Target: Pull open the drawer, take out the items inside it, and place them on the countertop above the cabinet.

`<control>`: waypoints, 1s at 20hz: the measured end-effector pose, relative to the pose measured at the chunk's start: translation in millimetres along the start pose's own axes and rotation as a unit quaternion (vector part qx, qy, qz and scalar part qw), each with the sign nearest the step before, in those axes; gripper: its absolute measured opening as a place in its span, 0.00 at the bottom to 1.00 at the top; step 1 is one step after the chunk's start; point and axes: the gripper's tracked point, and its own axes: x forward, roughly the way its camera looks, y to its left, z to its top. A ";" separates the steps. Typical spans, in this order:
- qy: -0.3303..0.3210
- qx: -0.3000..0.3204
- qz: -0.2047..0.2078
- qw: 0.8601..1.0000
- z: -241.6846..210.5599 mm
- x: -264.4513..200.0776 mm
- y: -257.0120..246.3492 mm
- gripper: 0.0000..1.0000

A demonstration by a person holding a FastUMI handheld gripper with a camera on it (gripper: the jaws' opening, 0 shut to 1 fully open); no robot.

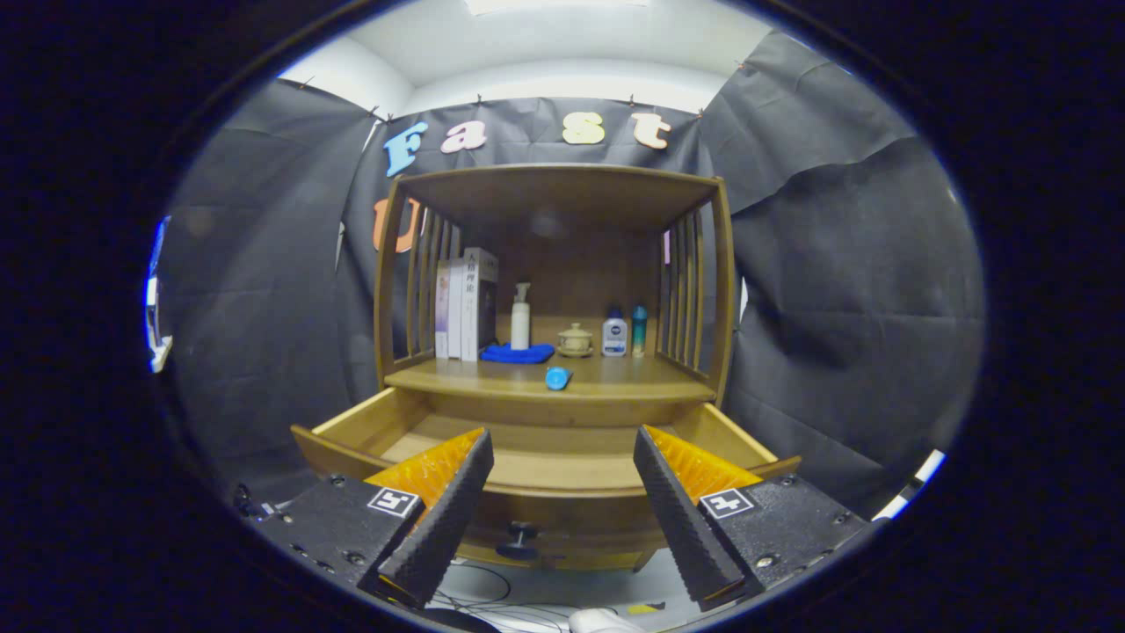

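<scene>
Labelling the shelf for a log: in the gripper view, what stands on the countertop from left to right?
Books → pump bottle → blue cylinder → small lidded pot → white bottle → teal bottle.

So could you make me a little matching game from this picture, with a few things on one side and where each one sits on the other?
Things:
1. blue cloth
2. small blue item
3. drawer knob
4. books

Places:
A. standing upright against the left slats of the cabinet
B. lying near the front edge of the countertop
C. under the white pump bottle
D. low on the drawer front, between the fingers of the open claw

Pairs: 1-C, 2-B, 3-D, 4-A
</scene>
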 end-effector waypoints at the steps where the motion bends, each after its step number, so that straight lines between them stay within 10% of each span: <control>1: 0.010 -0.003 -0.001 1.000 -13.7 2.0 3.2 1.00; 20: 0.053 0.015 -0.022 0.998 -73.4 42.5 23.8 1.00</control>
